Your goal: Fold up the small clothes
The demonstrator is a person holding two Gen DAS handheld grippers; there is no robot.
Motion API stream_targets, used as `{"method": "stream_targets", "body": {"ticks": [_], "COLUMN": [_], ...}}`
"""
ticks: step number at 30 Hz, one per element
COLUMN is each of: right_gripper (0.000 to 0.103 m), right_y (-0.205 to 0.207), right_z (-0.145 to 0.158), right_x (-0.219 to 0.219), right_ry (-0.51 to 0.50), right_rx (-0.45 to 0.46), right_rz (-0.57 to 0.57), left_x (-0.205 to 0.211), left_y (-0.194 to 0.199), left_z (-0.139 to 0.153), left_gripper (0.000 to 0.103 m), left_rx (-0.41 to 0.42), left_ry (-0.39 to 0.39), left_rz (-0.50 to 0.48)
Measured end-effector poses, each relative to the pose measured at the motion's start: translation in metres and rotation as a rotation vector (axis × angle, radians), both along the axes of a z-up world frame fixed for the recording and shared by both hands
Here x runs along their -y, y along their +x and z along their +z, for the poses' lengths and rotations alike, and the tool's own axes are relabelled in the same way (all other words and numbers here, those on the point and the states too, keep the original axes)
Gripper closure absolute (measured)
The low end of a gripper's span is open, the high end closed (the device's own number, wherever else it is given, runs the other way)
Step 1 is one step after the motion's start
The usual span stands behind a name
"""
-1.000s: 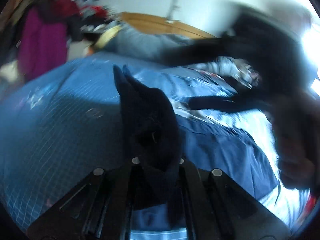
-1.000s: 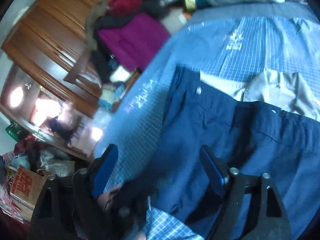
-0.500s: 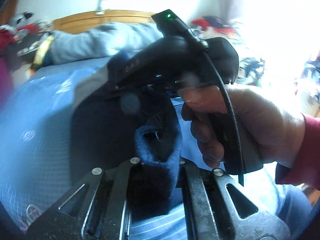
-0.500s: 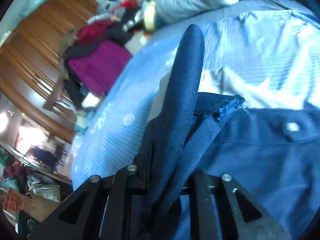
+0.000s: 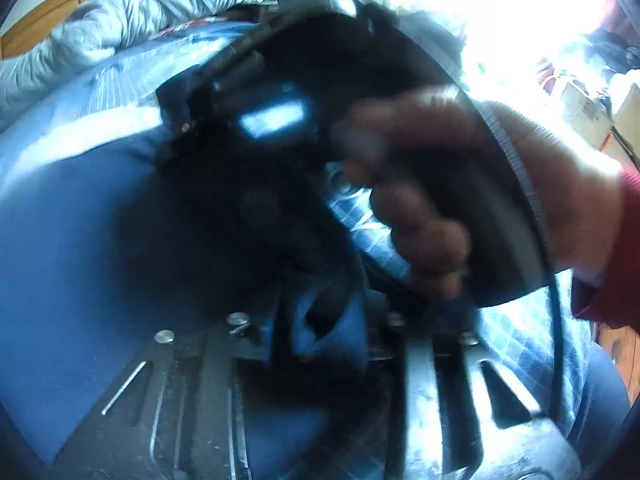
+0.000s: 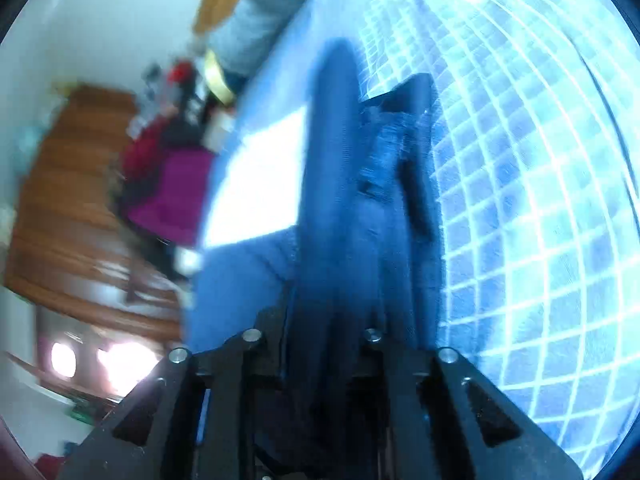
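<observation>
The navy garment (image 6: 352,208) lies on the bed (image 6: 540,200), over its blue checked sheet, and both your tools have hold of it at one edge. Your right hand-held gripper (image 6: 332,340) is nearly shut, clamped on a bunched fold of the garment that runs up and away from the jaws. In the left wrist view, a blue hem of the garment (image 5: 324,324) sits between the jaws of your left hand-held gripper (image 5: 320,320); those jaws have just been opening and now stand partly apart, and blur hides whether the pads press on the cloth. Just beyond the garment from there, your right hand (image 5: 460,184), in a red sleeve (image 5: 612,248), grips the black body of the right tool. Past the garment, a grey quilt (image 5: 100,40) lies bunched at the head of the bed. Off the bed's side, a magenta cloth (image 6: 172,196) hangs by a wooden wardrobe (image 6: 68,200).
</observation>
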State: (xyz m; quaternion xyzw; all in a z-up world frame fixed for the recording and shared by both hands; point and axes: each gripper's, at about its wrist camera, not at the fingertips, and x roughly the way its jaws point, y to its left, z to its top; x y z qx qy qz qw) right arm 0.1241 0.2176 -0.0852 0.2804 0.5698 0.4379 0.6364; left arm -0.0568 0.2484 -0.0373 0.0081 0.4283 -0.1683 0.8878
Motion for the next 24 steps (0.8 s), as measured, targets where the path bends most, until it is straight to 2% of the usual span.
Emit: {"method": "stream_targets", "body": {"ticks": [1,3,5,6,9,12,15,17,20,24], "right_gripper": [0.083,0.061,0.054,0.049,0.045,0.043,0.037,0.036,0.035,0.035], "right_y": [-0.002,-0.003,-0.005,-0.008,-0.026,-0.061,-0.102,-0.128,-0.16,-0.166], "right_z": [0.005,0.016,0.025,0.03,0.049,0.066,0.076,0.078,0.085,0.095], "right_x": [-0.001,-0.006,-0.005,-0.003,0.017,0.043,0.06,0.066,0.065,0.049], "right_ry": [-0.009,-0.023,-0.038,-0.05,-0.069,-0.117,-0.091,-0.101,-0.15,-0.239], "right_rx": [0.016,0.045,0.043,0.043,0.073,0.12,0.118,0.134,0.204,0.301], "right_rz": [0.011,0.044,0.058,0.058,0.054,0.048,0.034,0.034,0.04,0.034], "left_x": [0.0,-0.001,0.001,-0.003,-0.012,-0.04,-0.069,-0.089,-0.114,-0.118], "left_y": [-0.003,-0.009,-0.027,-0.039,-0.09,-0.14,-0.171,-0.174,-0.17,-0.151], "left_z": [0.002,0.005,0.015,0.025,0.057,0.079,0.082,0.077,0.057,0.042], "left_gripper": [0.061,0.058,0.058,0.057,0.047,0.043,0.042,0.042,0.042,0.042], "left_rx": [0.0,-0.015,-0.034,-0.018,0.076,0.164,0.209,0.215,0.157,0.134], "left_ry": [-0.004,0.017,0.029,0.019,0.01,0.029,0.092,0.144,0.134,0.135], "left_rz": [-0.007,-0.008,-0.03,-0.046,-0.037,0.052,0.185,0.278,0.369,0.375]}}
